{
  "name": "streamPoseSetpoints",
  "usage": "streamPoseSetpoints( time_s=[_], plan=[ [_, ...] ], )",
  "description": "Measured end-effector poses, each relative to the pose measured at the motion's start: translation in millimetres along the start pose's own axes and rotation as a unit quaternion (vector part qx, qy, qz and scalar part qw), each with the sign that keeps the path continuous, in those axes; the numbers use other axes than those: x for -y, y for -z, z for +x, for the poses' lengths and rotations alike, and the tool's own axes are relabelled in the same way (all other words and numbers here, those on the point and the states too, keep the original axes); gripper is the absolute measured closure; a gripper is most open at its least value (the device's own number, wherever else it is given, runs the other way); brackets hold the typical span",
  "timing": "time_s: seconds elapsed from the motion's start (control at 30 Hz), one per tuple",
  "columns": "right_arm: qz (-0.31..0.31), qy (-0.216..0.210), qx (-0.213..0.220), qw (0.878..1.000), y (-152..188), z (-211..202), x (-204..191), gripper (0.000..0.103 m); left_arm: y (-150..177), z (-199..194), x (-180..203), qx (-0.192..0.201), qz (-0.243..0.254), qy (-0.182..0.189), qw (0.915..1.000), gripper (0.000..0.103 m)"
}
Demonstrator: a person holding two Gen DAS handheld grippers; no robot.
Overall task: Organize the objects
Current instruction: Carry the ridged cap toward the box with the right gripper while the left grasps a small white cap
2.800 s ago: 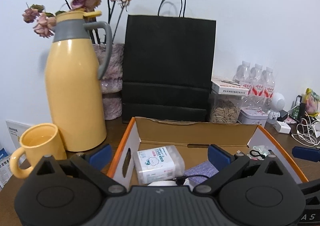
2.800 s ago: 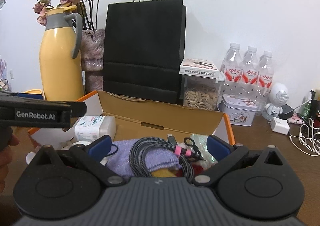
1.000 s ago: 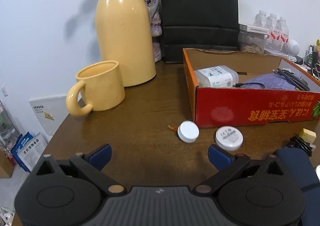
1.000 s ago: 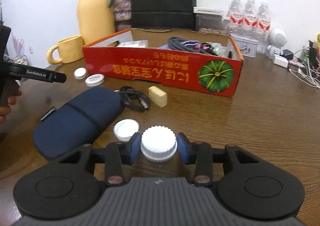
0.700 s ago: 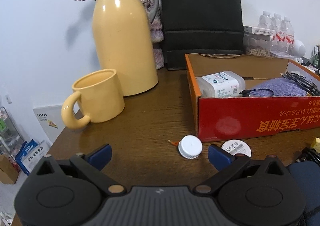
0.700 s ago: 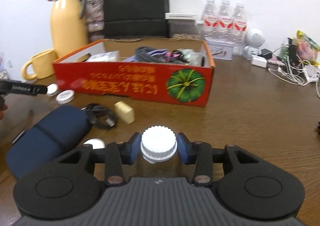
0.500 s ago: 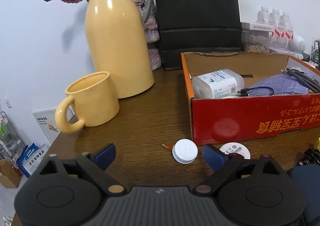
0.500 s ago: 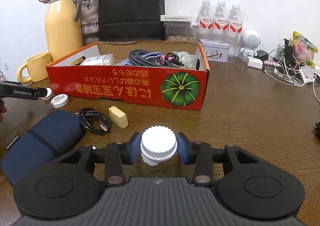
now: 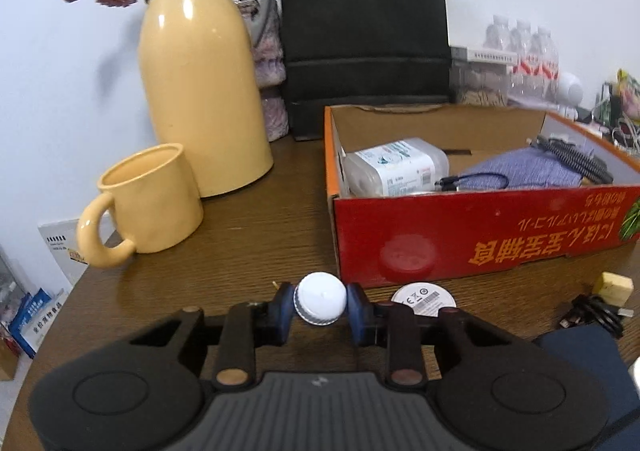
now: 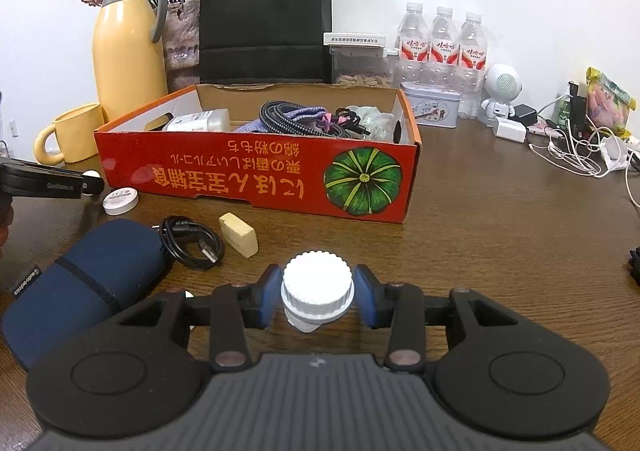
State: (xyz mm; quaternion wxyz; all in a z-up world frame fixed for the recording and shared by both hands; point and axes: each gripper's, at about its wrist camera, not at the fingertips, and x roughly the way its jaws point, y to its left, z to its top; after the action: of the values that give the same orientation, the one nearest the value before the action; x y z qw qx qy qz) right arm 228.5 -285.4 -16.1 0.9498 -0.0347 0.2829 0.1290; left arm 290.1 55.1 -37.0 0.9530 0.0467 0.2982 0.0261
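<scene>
My left gripper (image 9: 320,309) is shut on a small white bottle cap (image 9: 320,297) low over the table, just in front of the red cardboard box (image 9: 480,247). My right gripper (image 10: 318,293) is shut on a white ribbed-cap bottle (image 10: 317,289), held above the table in front of the box (image 10: 256,179). The box holds a tissue pack (image 9: 396,165), a purple cloth (image 9: 524,173) and cables (image 10: 296,117). On the table lie a flat white tin (image 10: 120,201), a black USB cable (image 10: 188,241), a beige eraser block (image 10: 238,235) and a navy pouch (image 10: 80,283).
A yellow mug (image 9: 148,199) and yellow thermos (image 9: 204,91) stand left of the box. A black paper bag (image 9: 364,31) stands behind it. Water bottles (image 10: 440,47), a tin (image 10: 430,109), a white speaker (image 10: 502,91) and tangled chargers (image 10: 580,147) fill the back right.
My left gripper moved forward to the white cap and closed on it. My right gripper, still holding the bottle, pulled back slightly.
</scene>
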Motion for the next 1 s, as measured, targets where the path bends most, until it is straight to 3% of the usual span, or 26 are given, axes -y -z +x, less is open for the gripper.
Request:
streamPoseSetpoints(
  time_s=[0.33, 0.77, 1.0],
  plan=[
    [0.006, -0.008, 0.013, 1.0, 1, -6, 2, 0.062, 11, -50, -10, 0.043, -0.054, 0.021, 0.9974, 0.076],
    [-0.007, -0.015, 0.053, 0.998, 3, -21, -4, 0.062, 28, -94, 24, 0.077, -0.051, 0.051, 0.9944, 0.076],
    [-0.014, -0.033, 0.073, 0.997, -5, -31, -11, 0.062, 11, -100, 48, 0.085, -0.048, 0.07, 0.9927, 0.076]
  ],
)
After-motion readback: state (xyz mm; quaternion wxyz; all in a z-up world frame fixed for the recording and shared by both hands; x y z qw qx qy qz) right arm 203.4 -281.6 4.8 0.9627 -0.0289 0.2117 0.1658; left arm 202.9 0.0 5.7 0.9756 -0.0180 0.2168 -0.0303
